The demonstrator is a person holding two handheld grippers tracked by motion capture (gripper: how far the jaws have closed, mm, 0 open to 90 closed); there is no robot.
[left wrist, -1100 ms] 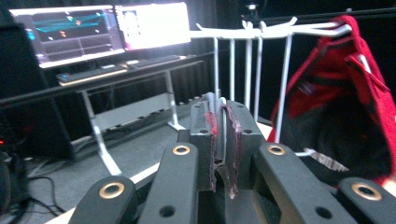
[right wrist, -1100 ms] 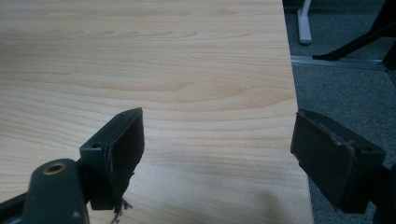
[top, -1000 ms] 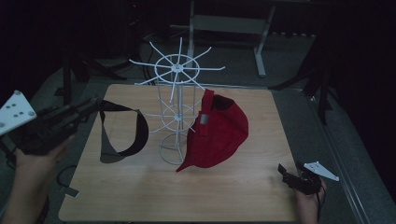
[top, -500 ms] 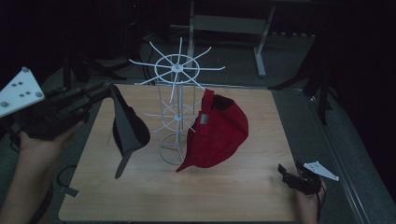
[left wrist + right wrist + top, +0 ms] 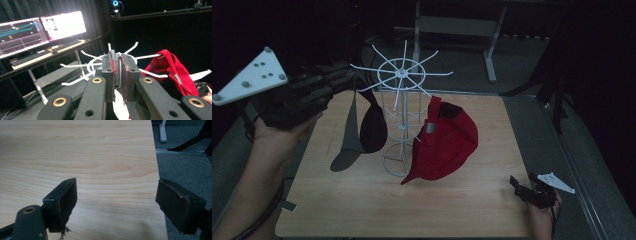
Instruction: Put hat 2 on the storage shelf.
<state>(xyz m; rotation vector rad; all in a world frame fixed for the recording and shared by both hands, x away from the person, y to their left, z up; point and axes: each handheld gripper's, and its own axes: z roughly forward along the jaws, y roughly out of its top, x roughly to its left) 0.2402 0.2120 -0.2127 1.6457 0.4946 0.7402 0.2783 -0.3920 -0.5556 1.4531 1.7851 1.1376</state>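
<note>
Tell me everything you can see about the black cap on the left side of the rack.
The black cap is a dark fabric baseball cap with a greyer brim pointing down toward the wooden table. It hangs in the air left of the white wire rack, crown facing the rack's post, clear of the tabletop. Its upper edge is pinched in the left hand-held gripper, whose jaws are closed on a thin strip of it near the rack's spokes. Whether it already rests on a spoke cannot be told.
</note>
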